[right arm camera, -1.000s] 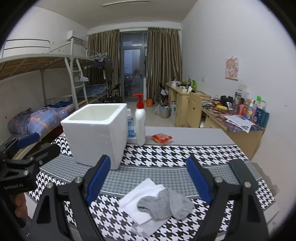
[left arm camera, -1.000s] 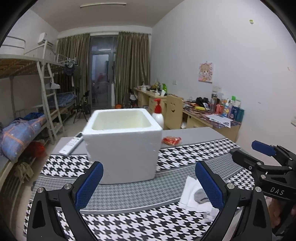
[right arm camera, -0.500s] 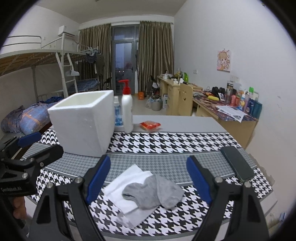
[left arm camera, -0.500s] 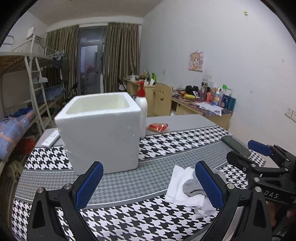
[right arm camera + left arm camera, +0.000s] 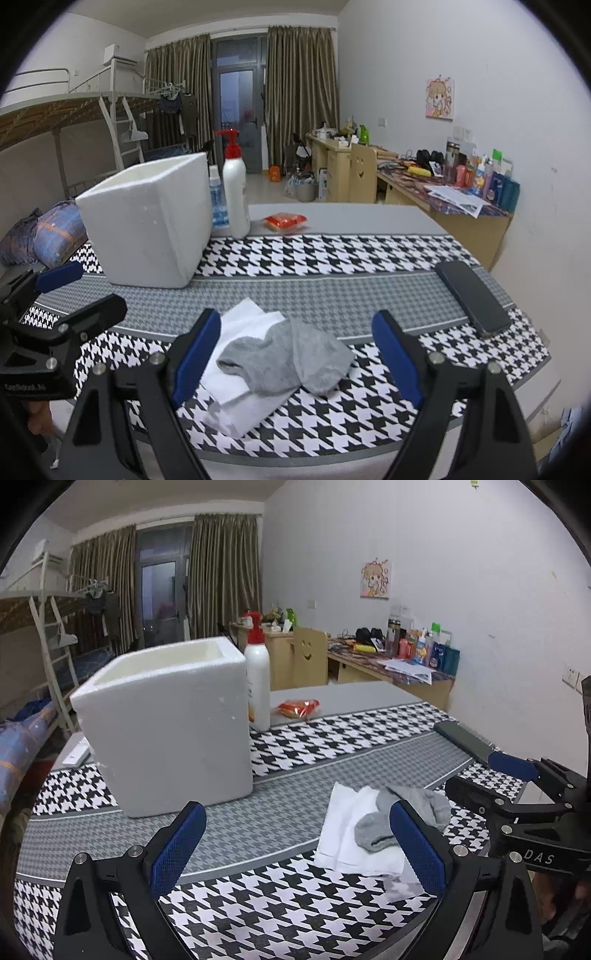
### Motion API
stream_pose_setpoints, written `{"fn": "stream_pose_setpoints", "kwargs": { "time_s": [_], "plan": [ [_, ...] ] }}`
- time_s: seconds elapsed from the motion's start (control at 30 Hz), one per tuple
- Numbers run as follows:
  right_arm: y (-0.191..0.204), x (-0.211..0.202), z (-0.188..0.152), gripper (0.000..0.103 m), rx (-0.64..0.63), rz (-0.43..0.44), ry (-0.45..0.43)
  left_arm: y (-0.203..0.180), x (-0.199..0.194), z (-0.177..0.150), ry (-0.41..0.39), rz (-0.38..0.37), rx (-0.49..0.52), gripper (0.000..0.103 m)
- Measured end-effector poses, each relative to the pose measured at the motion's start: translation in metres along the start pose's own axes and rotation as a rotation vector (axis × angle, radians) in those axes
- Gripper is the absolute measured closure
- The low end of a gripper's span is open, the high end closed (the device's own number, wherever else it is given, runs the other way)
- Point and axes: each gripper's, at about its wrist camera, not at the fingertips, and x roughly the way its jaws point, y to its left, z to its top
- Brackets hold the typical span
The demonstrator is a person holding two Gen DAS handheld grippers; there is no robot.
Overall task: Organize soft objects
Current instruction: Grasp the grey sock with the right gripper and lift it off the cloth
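While both grippers are held above the near edge of the table (image 5: 332, 218), nothing is grasped by either. The right gripper (image 5: 295, 354) is seen with its jaws spread wide, and the grey sock (image 5: 284, 358) lies on the cloth below and between its blue pads (image 5: 395, 354), untouched by them. The left gripper (image 5: 295, 849) is likewise released, its jaws wide apart over bare houndstooth cloth (image 5: 258, 915), with the sock (image 5: 402, 812) showing just behind its right pad. The sock is crumpled on top of a white cloth (image 5: 255, 317), which is spread flat near the front of the table. A white foam box (image 5: 147, 221) is stood open-topped toward the left and further back, well apart from the sock. A white pump bottle (image 5: 236, 184) with a red top is placed upright just beside the box's far right corner, and a small blue bottle (image 5: 216, 199) is partly hidden between the two. A red packet (image 5: 285, 221) is laid on the grey tabletop beyond the patterned cloth. A dark phone (image 5: 472, 295) is laid flat toward the right edge. From the left wrist view, the right gripper (image 5: 491, 775) is seen at the right border, open; from the right wrist view, the left gripper (image 5: 85, 291) is seen at the left border, also open. A fingertip (image 5: 37, 421) of the person is glimpsed beneath it.
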Motion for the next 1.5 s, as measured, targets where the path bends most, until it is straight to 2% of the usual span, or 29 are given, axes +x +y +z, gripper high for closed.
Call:
{"fn": "stream_pose_setpoints", "kwargs": {
  "time_s": [0.17,0.43,0.73,0.83,0.87,1.0,1.17,1.27,1.5],
  "plan": [
    [-0.006,0.015,-0.009,0.016,0.013,0.004,0.05,-0.003,0.016,-0.006,0.049,-0.034,0.007,0.003],
    [-0.009,0.044,-0.02,0.016,0.032,0.053,0.156,-0.003,0.038,-0.01,0.1,-0.022,0.007,0.003],
    [-0.006,0.067,-0.027,0.031,0.001,0.046,0.246,-0.009,0.052,-0.012,0.147,-0.044,0.007,0.003],
    [-0.01,0.076,-0.029,0.044,0.014,0.036,0.286,-0.01,0.054,-0.014,0.157,-0.052,0.01,0.003],
    [-0.011,0.078,-0.03,0.052,0.02,0.036,0.294,-0.011,0.054,-0.014,0.159,-0.051,0.016,0.003],
    [-0.016,0.078,-0.031,0.071,0.03,0.028,0.296,-0.012,0.056,-0.016,0.17,-0.051,0.022,0.003],
    [-0.02,0.077,-0.03,0.088,0.051,0.042,0.291,-0.013,0.057,-0.016,0.176,-0.052,0.028,0.003],
    [-0.022,0.072,-0.028,0.091,0.06,0.054,0.274,-0.014,0.056,-0.017,0.174,-0.052,0.03,0.003],
    [-0.027,0.042,-0.012,0.092,0.088,0.101,0.168,-0.021,0.053,-0.017,0.172,-0.062,0.052,0.003]
  ]
}}
